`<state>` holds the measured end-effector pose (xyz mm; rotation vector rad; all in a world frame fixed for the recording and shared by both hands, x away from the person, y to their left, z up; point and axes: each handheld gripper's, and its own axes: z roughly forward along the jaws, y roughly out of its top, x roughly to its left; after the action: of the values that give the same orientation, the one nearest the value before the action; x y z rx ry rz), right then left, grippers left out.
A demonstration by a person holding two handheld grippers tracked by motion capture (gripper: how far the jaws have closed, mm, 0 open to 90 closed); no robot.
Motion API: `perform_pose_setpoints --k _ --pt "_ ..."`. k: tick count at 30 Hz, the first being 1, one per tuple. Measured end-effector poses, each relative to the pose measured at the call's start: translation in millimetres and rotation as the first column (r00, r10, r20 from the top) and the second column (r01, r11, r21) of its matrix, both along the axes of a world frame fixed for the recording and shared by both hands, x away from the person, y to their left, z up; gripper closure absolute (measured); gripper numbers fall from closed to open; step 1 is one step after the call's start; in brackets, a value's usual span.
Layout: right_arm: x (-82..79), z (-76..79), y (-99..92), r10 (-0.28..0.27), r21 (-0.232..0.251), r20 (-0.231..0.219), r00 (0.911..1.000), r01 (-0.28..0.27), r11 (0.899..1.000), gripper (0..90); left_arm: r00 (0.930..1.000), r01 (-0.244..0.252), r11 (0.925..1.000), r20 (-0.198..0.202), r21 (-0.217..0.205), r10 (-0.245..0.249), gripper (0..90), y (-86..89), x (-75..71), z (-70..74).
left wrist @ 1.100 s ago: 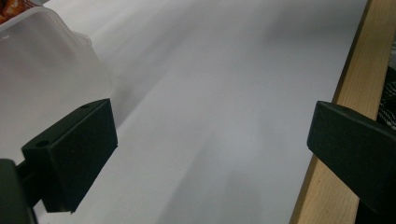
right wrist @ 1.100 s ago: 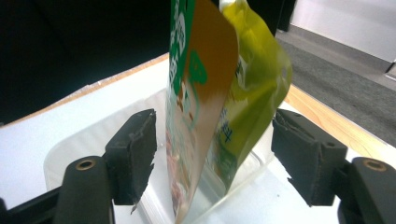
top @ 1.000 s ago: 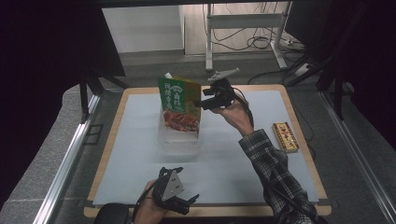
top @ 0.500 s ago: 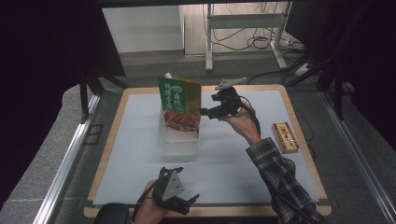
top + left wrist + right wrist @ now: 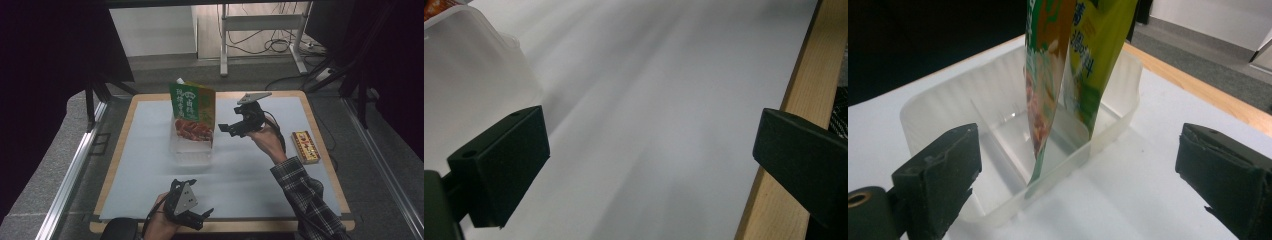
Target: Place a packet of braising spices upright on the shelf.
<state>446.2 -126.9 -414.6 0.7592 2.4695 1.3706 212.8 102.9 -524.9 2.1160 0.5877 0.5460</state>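
Observation:
A green and yellow food pouch (image 5: 192, 112) (image 5: 1073, 65) stands upright in a clear plastic tray (image 5: 192, 150) (image 5: 998, 130) at the middle of the white mat. To the pouch's right, my right gripper (image 5: 229, 129) (image 5: 1078, 185) hangs open above the mat, apart from pouch and tray, its jaws pointing at them. Near the front edge my left gripper (image 5: 200, 217) (image 5: 649, 165) stands open with nothing between its jaws; a corner of the tray (image 5: 469, 75) lies off to its left.
A small yellow and red box (image 5: 305, 146) lies at the right edge of the wooden tabletop (image 5: 320, 135). The wooden border (image 5: 794, 95) runs close beside the left gripper. A metal stand and cables (image 5: 260, 30) sit on the floor beyond the table.
My right gripper has drawn back from the pouch, rightward and toward the person. The pouch stays upright in the tray. The left gripper has not moved.

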Motion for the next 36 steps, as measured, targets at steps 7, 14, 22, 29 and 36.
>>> perform_pose_setpoints --k 7,14,22,29,36 --pt "-6.1 -7.7 -8.9 -0.006 -0.002 -0.007 1.0 0.006 1.0 3.7 1.0 0.0 1.0 0.001 0.002 0.0 1.4 -0.2 0.0 -0.2" --pt "-15.1 -12.6 -15.0 -0.008 -0.027 0.007 0.9999 0.008 1.0 3.4 1.0 0.0 1.0 0.003 -0.004 0.0 1.4 -0.7 -0.2 -0.7" --pt "-25.2 -20.0 -23.6 -0.011 -0.052 0.021 0.9997 0.012 0.999 3.4 1.0 0.001 1.0 0.003 0.0 -0.001 1.4 -1.5 -0.3 -0.9" --pt "-26.5 -26.0 -33.5 -0.027 -0.063 0.009 0.9996 0.028 0.998 3.4 1.0 0.006 1.0 0.006 0.0 -0.006 1.4 -1.1 -0.6 -0.7" --pt "-28.3 -30.3 -37.3 -0.04 -0.088 0.017 0.999 0.042 0.995 3.4 0.9999 0.011 0.9999 0.009 -0.003 -0.011 1.4 -1.0 -1.2 -0.4"
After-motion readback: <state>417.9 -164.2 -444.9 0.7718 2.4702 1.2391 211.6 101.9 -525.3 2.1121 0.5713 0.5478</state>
